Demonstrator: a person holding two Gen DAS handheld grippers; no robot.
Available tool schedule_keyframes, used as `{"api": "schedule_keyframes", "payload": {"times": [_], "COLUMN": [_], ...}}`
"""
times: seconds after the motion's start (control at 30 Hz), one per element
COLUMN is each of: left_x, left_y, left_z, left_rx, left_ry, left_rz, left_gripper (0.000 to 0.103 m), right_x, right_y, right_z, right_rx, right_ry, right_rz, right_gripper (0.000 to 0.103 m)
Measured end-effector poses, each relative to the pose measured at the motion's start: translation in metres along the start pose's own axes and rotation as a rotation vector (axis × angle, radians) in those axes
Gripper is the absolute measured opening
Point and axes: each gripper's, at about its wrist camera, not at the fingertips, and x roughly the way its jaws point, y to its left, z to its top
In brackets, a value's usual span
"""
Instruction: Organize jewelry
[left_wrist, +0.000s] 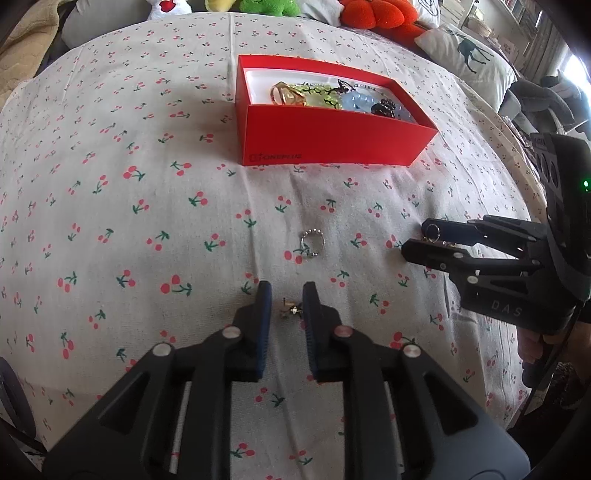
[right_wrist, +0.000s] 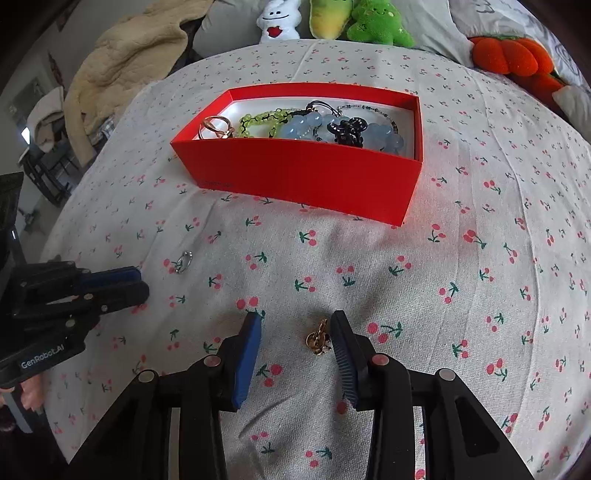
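Note:
A red box (left_wrist: 332, 136) (right_wrist: 306, 177) on the cherry-print cloth holds bead bracelets and a gold ring. A silver beaded ring (left_wrist: 312, 243) (right_wrist: 183, 262) lies loose on the cloth between the grippers. My left gripper (left_wrist: 287, 301) is open low over the cloth, with a small gold earring (left_wrist: 291, 309) between its fingertips. My right gripper (right_wrist: 295, 326) is open around a gold charm (right_wrist: 317, 338) that lies next to its right finger. The right gripper also shows in the left wrist view (left_wrist: 424, 240), and the left gripper in the right wrist view (right_wrist: 136, 282).
Plush toys (right_wrist: 380, 22) and an orange plush (right_wrist: 506, 55) line the far edge. A beige blanket (right_wrist: 125, 62) lies at the back left. A deer-print pillow (left_wrist: 469, 55) lies at the back right.

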Motion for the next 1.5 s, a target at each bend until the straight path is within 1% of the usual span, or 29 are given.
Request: {"api": "schedule_keyframes", "payload": {"times": [0.03,0.1,0.13,0.17,0.23,0.3,0.5,0.6,0.7,0.73,0.77,0.87,1.0,1.1,1.13,1.17,1.2,1.23,1.3,1.4,1.43,1.5], "left_x": [-0.001,-0.003,-0.005,-0.006,-0.008,-0.011,-0.015,-0.011,-0.001,0.002,0.006,0.015,0.021,0.026,0.028,0.028,0.029,0.029,0.028,0.026,0.024,0.021], "left_y": [0.000,0.001,0.002,0.003,0.006,0.012,0.036,0.038,0.028,0.023,0.019,0.006,-0.009,-0.018,-0.020,-0.022,-0.024,-0.023,-0.020,-0.013,-0.011,-0.007], "left_z": [0.000,0.000,0.000,-0.001,-0.001,0.001,0.011,0.015,0.020,0.022,0.023,0.026,0.030,0.032,0.032,0.032,0.033,0.033,0.034,0.035,0.034,0.033], "left_rx": [-0.001,-0.009,-0.013,-0.017,-0.025,-0.048,-0.184,-0.222,-0.190,-0.170,-0.149,-0.074,0.018,0.063,0.079,0.096,0.108,0.108,0.090,0.057,0.047,0.035], "left_ry": [0.002,0.003,0.005,0.006,0.006,0.009,0.013,0.020,0.027,0.029,0.032,0.033,0.031,0.027,0.027,0.028,0.030,0.034,0.034,0.033,0.032,0.030], "left_rz": [0.000,-0.003,-0.008,-0.011,-0.019,-0.038,-0.142,-0.177,-0.160,-0.148,-0.135,-0.075,-0.002,0.045,0.069,0.095,0.110,0.110,0.105,0.084,0.077,0.069], "left_gripper": [0.032,0.038,0.040,0.041,0.041,0.041,0.041,0.041,0.041,0.041,0.041,0.041,0.041,0.040,0.032,0.026,0.013,0.008,0.004,0.003,0.002,0.002], "right_x": [0.001,0.002,0.004,0.004,0.003,0.000,-0.019,-0.028,-0.031,-0.030,-0.029,-0.024,-0.024,-0.025,-0.026,-0.027,-0.028,-0.028,-0.027,-0.022,-0.019,-0.012], "right_y": [0.001,0.005,0.007,0.008,0.007,0.005,-0.012,-0.018,-0.020,-0.020,-0.020,-0.017,-0.018,-0.020,-0.020,-0.020,-0.018,-0.015,-0.011,-0.006,-0.004,-0.001], "right_z": [0.001,0.005,0.007,0.009,0.011,0.012,0.020,0.023,0.022,0.021,0.020,0.016,0.013,0.013,0.012,0.011,0.011,0.011,0.010,0.009,0.008,0.007], "right_rx": [-0.004,-0.023,-0.028,-0.028,-0.026,-0.014,0.072,0.100,0.111,0.115,0.114,0.098,0.087,0.088,0.086,0.081,0.068,0.054,0.031,0.001,-0.007,-0.025], "right_ry": [0.000,0.002,0.006,0.010,0.015,0.018,-0.024,-0.045,-0.042,-0.036,-0.026,0.004,0.010,0.007,0.002,-0.010,-0.017,-0.016,-0.017,0.003,0.011,0.034], "right_rz": [-0.013,-0.034,-0.036,-0.031,-0.020,0.009,0.076,0.084,0.101,0.106,0.106,0.098,0.071,0.060,0.056,0.049,0.043,0.038,0.033,0.019,0.014,0.005], "right_gripper": [0.036,0.023,0.013,0.010,0.008,0.007,0.007,0.007,0.008,0.010,0.017,0.018,0.020,0.033,0.048,0.056,0.056,0.056,0.056,0.055,0.054,0.046]}}
